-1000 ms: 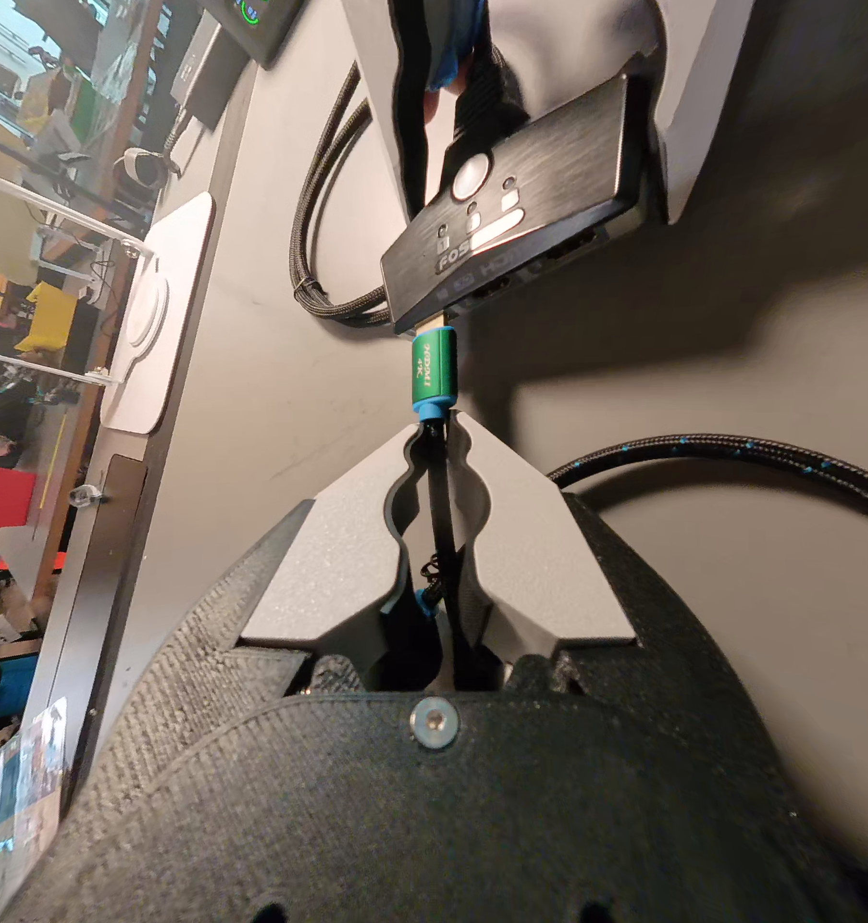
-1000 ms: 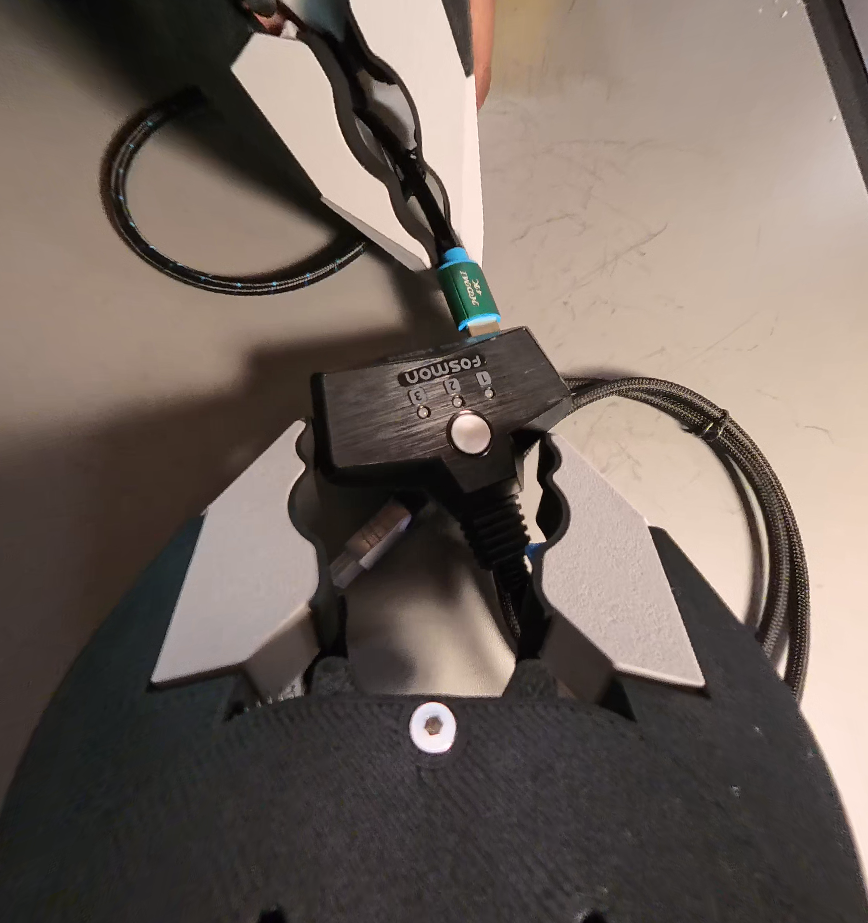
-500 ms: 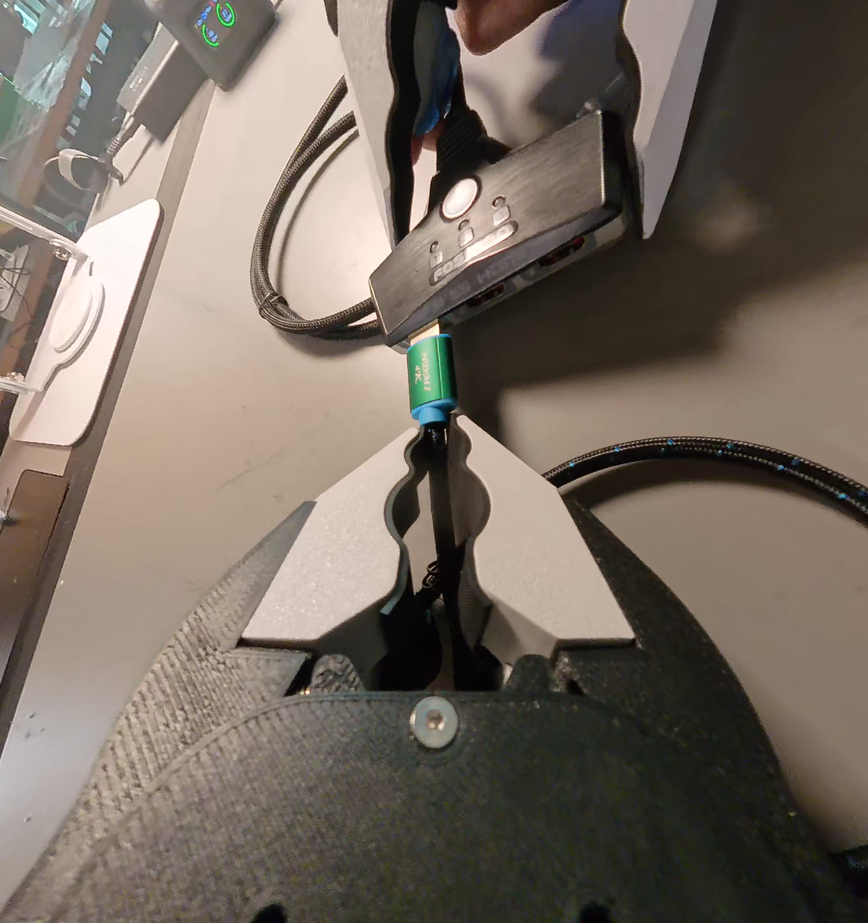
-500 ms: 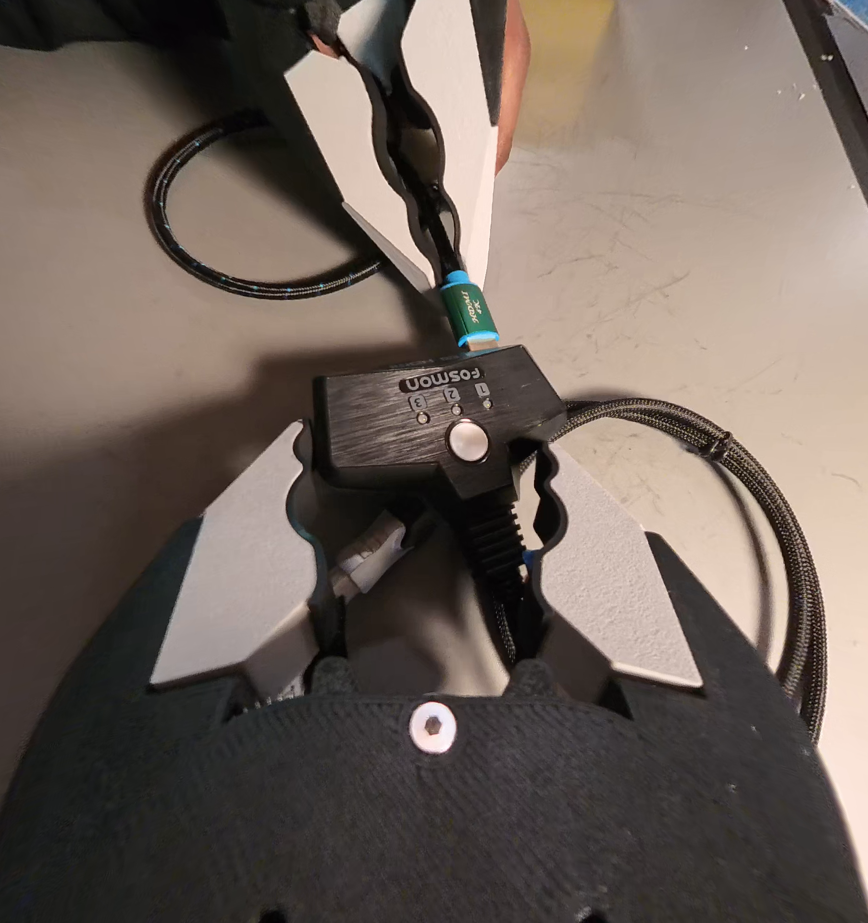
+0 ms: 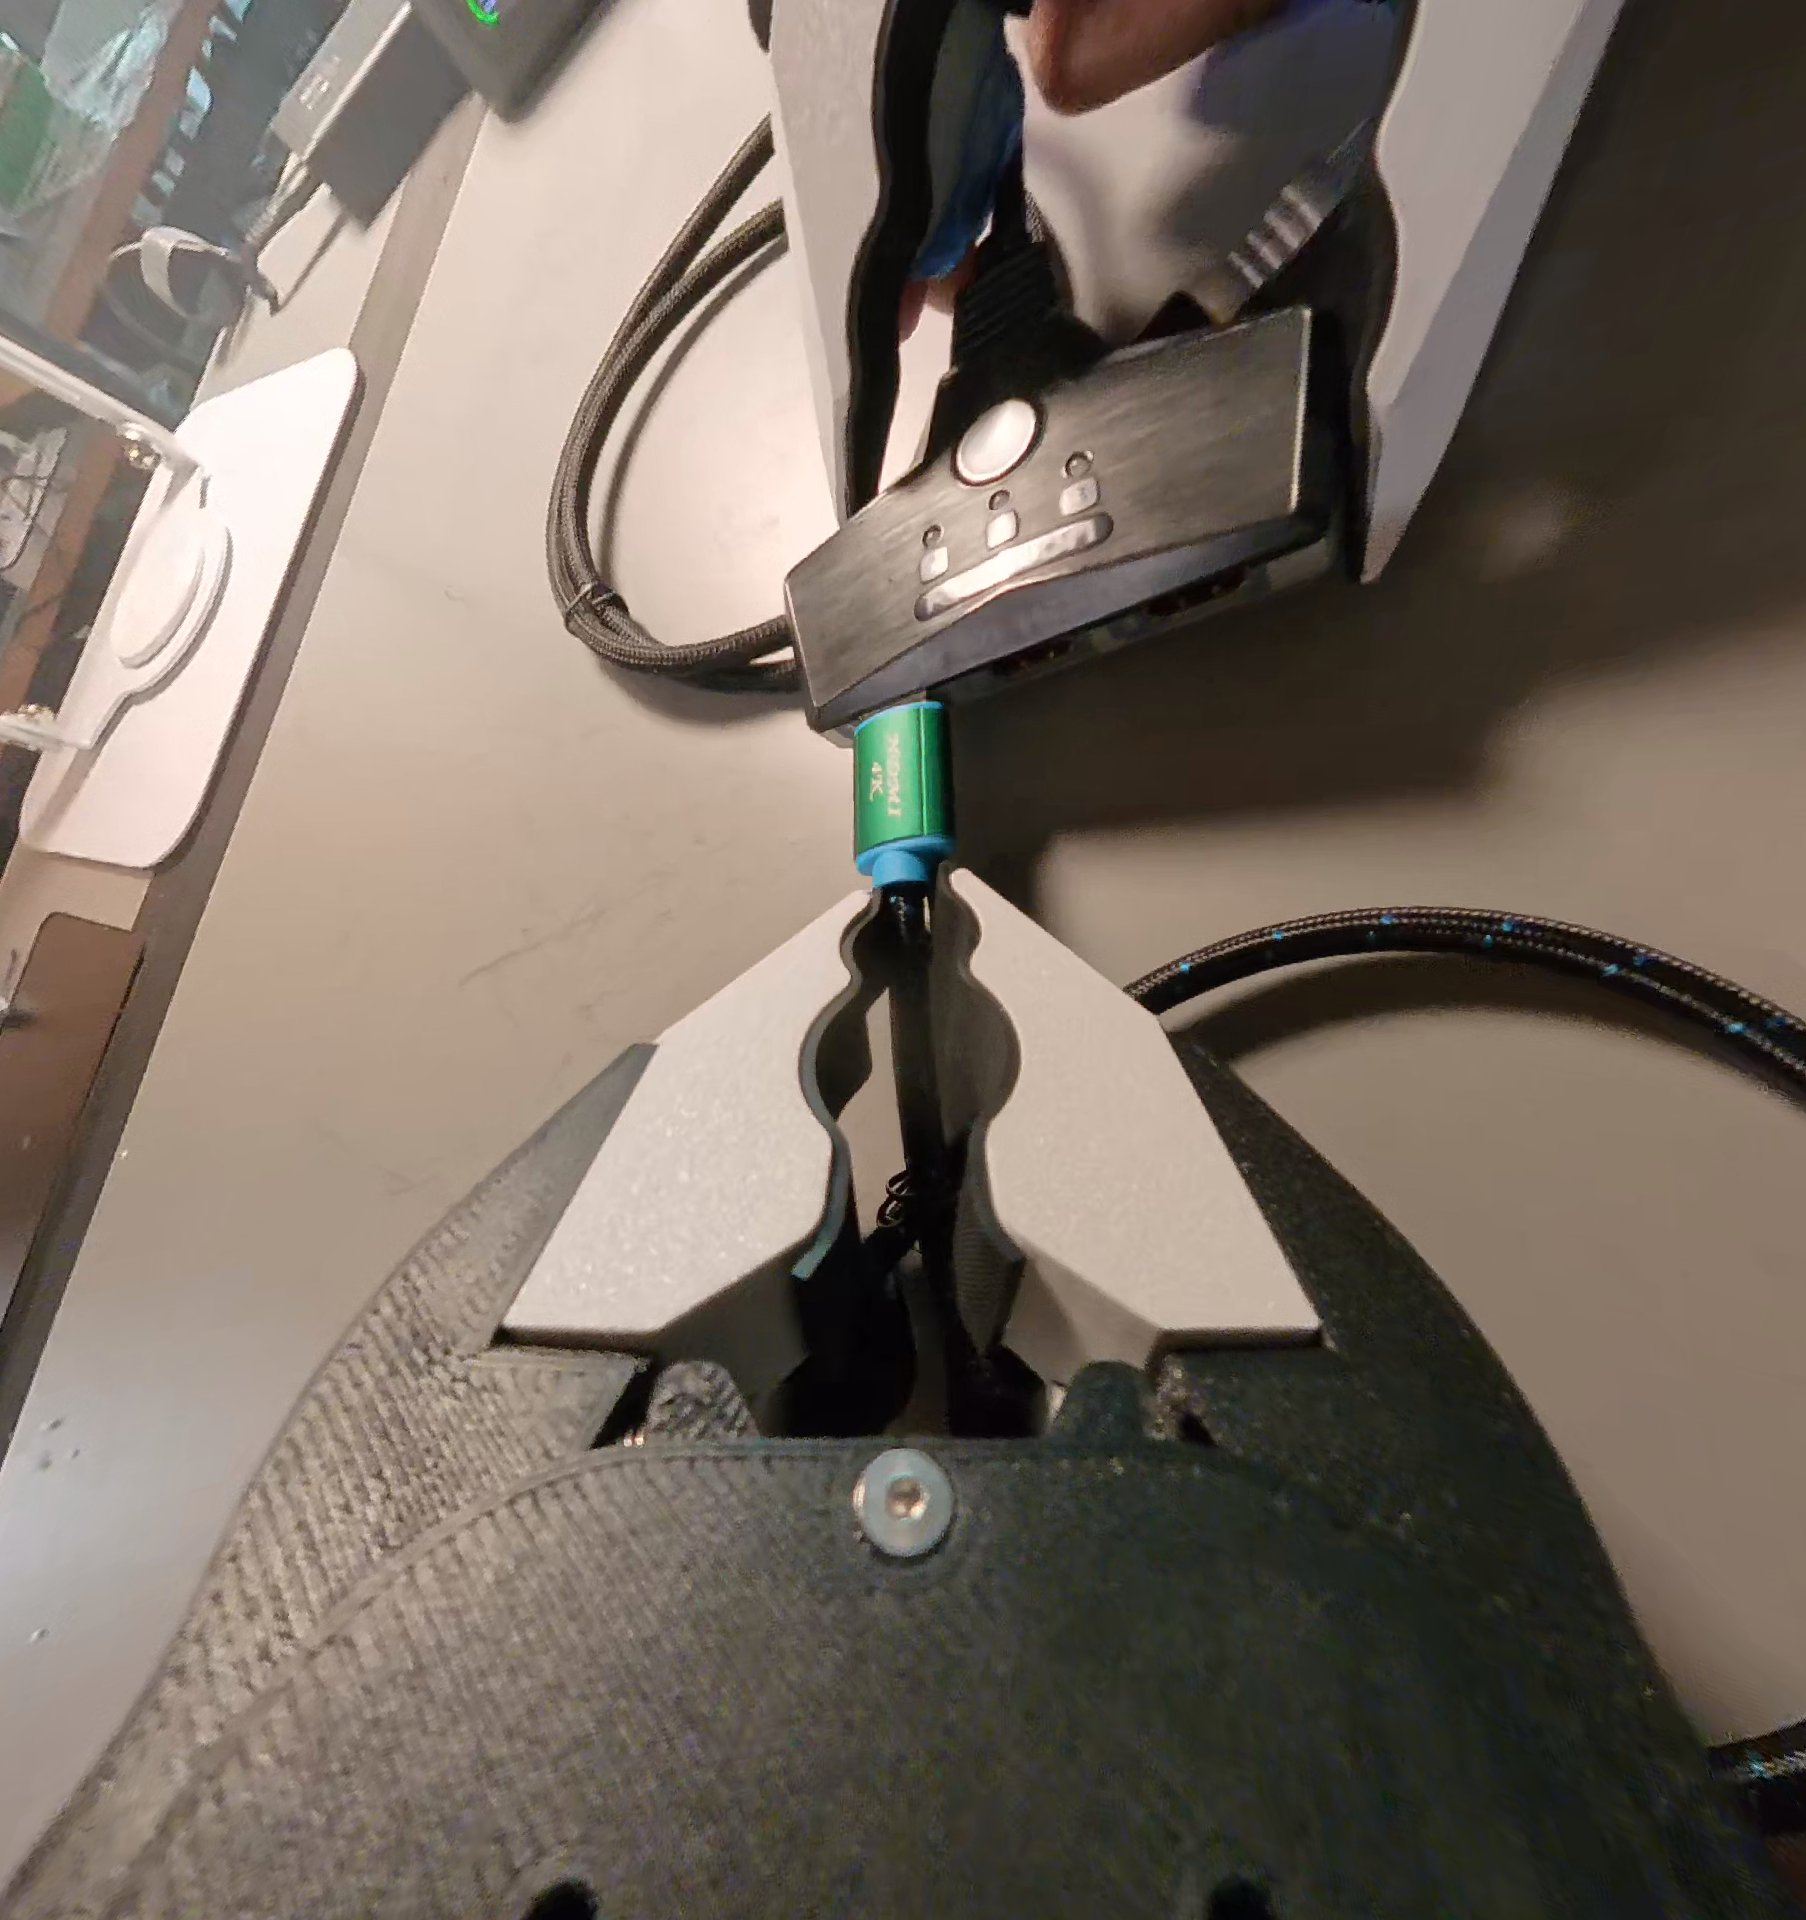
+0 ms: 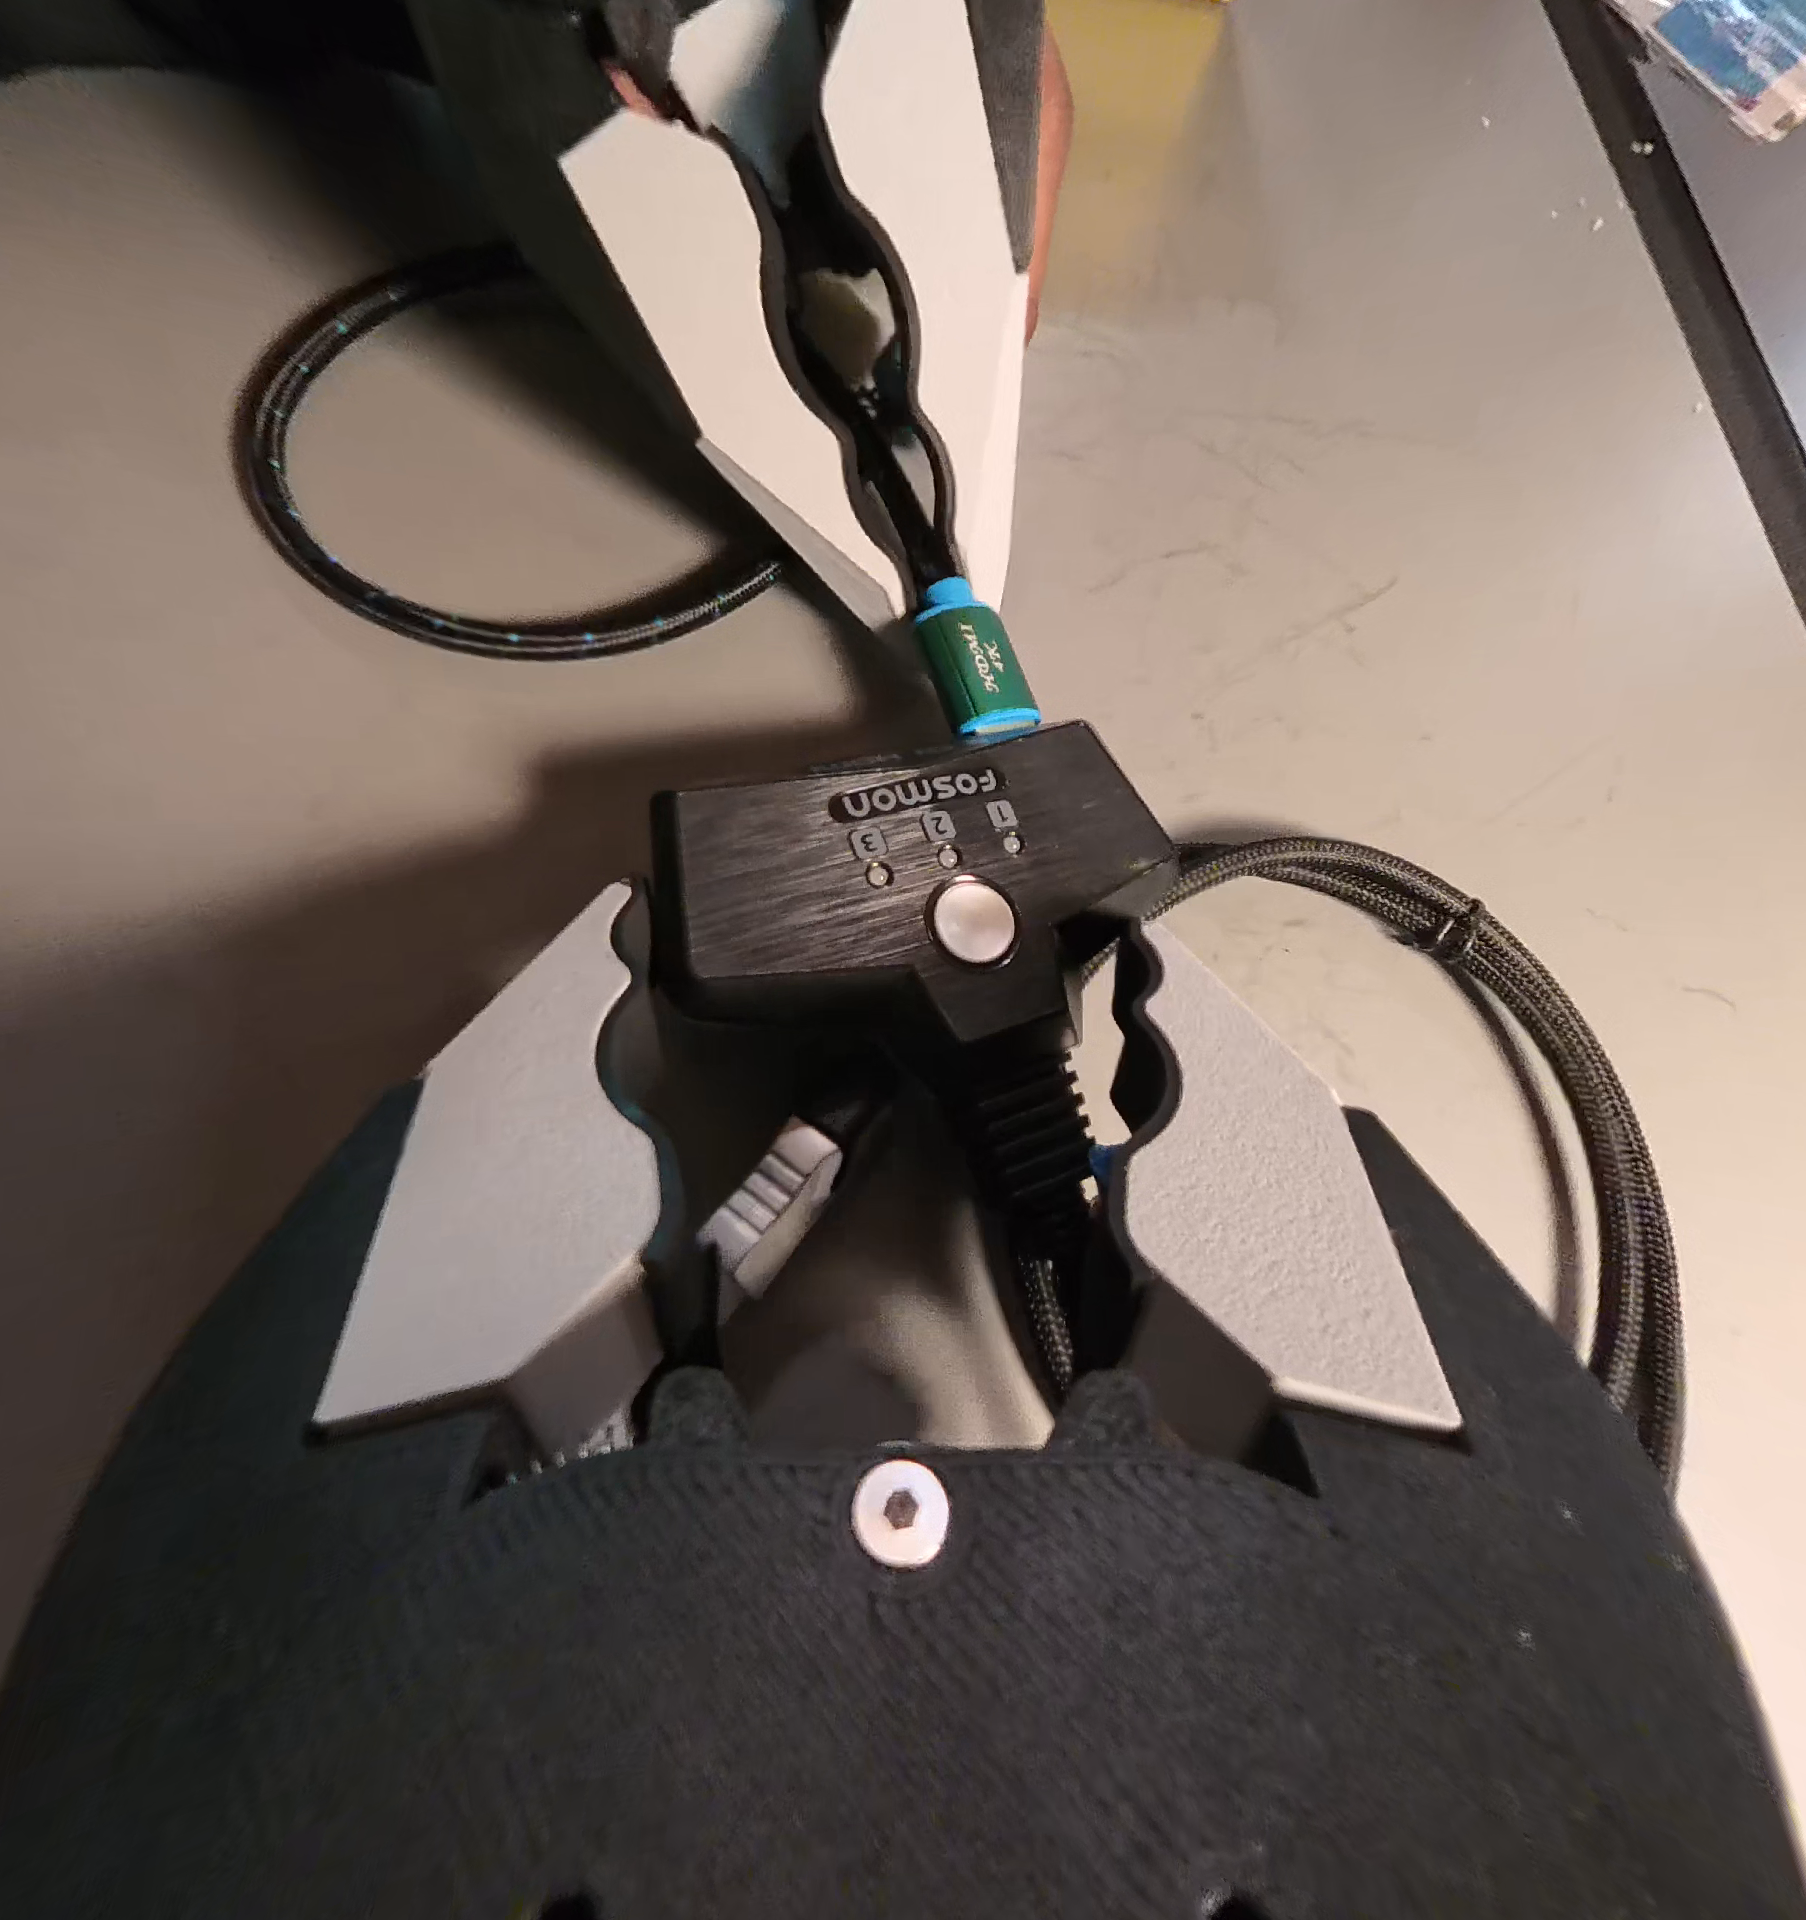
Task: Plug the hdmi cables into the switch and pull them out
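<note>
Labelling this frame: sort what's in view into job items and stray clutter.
Job:
- black switch, in right gripper
- green HDMI plug, seated in the switch
- its braided cable, held by left gripper

Lying about:
- white pad
- dark device

In the left wrist view, the left gripper [image 5: 904,904] sits nearest, closed around the braided black HDMI cable [image 5: 909,997]. Its green metal plug [image 5: 899,795] lies just beyond, seated in the near-left port of the black brushed-metal switch [image 5: 1065,540]. Farther still, the right gripper [image 5: 1096,343] clasps the switch. A coiled black cable [image 5: 618,499] lies left on the grey table [image 5: 463,883].
</note>
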